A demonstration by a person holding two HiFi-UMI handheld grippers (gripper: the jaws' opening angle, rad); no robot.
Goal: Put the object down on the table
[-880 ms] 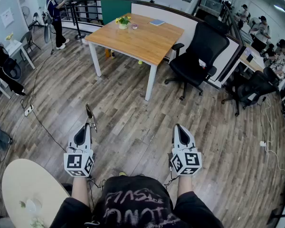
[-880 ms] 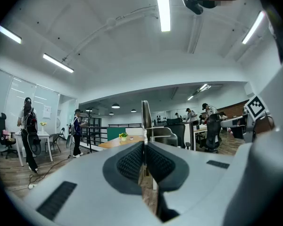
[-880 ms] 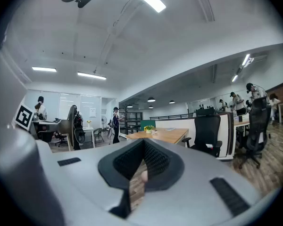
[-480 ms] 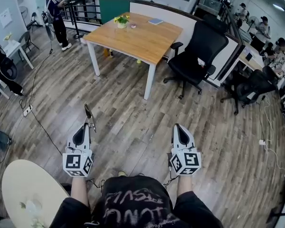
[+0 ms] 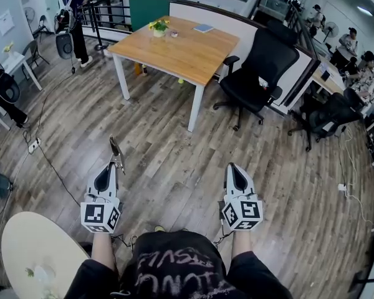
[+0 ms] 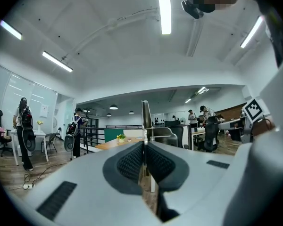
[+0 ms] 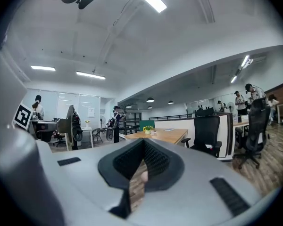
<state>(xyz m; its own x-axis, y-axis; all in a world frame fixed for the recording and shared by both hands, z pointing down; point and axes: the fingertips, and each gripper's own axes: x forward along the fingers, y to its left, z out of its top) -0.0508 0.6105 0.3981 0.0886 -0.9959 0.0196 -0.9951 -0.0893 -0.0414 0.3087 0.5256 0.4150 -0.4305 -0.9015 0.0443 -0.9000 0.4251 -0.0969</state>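
My left gripper is held level in front of me, shut on a thin metal utensil that sticks out forward past its tips. In the left gripper view the utensil rises as a narrow strip from between the closed pads of that gripper. My right gripper is held level beside it, shut with nothing in it; its pads meet at the tip. The wooden table stands well ahead across the plank floor, also in the right gripper view.
A potted plant and a blue book lie on the table's far side. A black office chair stands to its right. A round pale table is at my lower left. A person with a backpack stands far left; a cable crosses the floor.
Both grippers keep the same pose and the utensil stays gripped. The person at the far left has turned and shifted slightly; the view has barely moved.
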